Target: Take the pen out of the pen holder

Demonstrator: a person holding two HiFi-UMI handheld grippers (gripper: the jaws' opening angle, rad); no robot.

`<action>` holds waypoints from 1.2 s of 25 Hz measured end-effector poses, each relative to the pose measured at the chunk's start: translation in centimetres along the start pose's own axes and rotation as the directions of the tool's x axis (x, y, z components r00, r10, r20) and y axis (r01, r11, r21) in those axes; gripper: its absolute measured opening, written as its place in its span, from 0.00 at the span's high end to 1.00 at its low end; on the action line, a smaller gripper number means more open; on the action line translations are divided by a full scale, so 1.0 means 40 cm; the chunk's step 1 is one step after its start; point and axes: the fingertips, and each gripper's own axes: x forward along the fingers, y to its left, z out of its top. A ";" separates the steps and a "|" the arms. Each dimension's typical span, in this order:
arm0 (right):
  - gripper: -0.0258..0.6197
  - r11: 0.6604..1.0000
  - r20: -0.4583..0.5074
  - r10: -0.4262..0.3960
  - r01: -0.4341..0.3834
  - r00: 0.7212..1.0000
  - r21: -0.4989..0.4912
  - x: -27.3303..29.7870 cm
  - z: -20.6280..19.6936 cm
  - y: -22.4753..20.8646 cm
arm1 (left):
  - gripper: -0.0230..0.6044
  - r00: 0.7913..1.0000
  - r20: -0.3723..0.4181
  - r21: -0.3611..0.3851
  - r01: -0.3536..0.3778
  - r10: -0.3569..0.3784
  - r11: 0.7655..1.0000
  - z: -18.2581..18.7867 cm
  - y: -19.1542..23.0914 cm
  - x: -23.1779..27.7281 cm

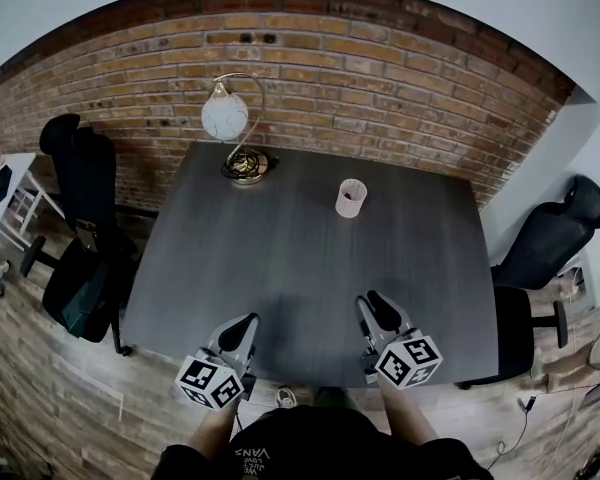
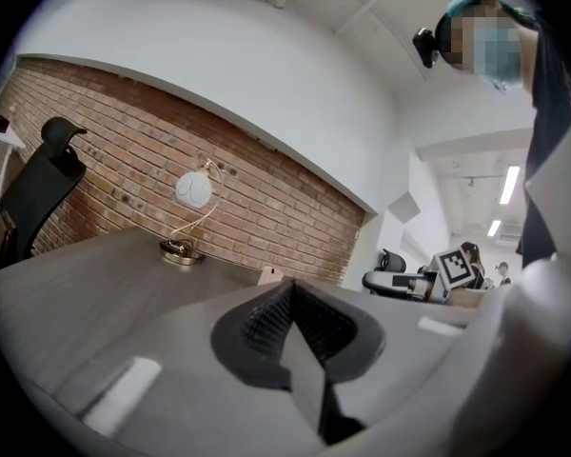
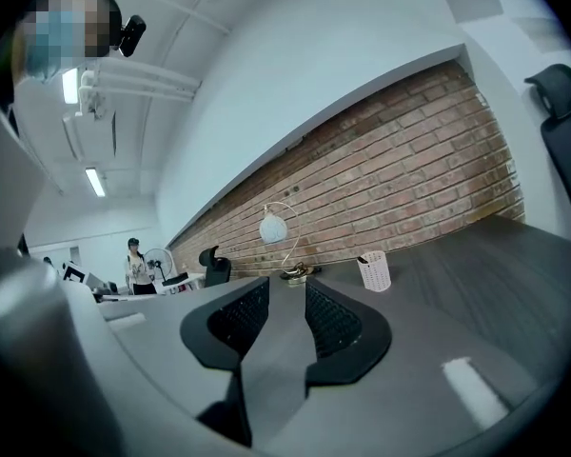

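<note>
- Two grippers show low in the head view, at the near edge of the table (image 1: 280, 258). The left gripper (image 1: 242, 330) is at lower left and the right gripper (image 1: 375, 308) at lower right of centre, both pointing up the frame. The pen holder (image 1: 351, 198) stands upright above them, right of centre and well apart from both, probably set in open space for an easy reach. A lamp (image 1: 230, 128) sits at the far edge.
- Left gripper view: the jaws are pressed together with nothing between them, and the tool is held about level. The holder's top peeks just over them at centre.
- Right gripper view: the jaws stand apart and empty, likely readied for the pen (image 3: 362, 258). Its dark tip pokes from the holder, right of centre.
</note>
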 end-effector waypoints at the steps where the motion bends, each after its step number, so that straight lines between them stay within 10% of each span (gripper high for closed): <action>1: 0.80 1.000 -0.006 0.000 0.000 1.000 -0.006 0.011 0.000 -0.008 | 0.88 1.000 0.003 -0.002 -0.006 0.006 1.000 0.002 0.004 0.005; 30: 0.71 0.964 -0.128 0.015 -0.048 0.992 -0.260 0.399 0.138 -0.262 | 0.88 0.990 -0.012 -0.051 -0.139 0.139 0.989 0.001 0.084 0.192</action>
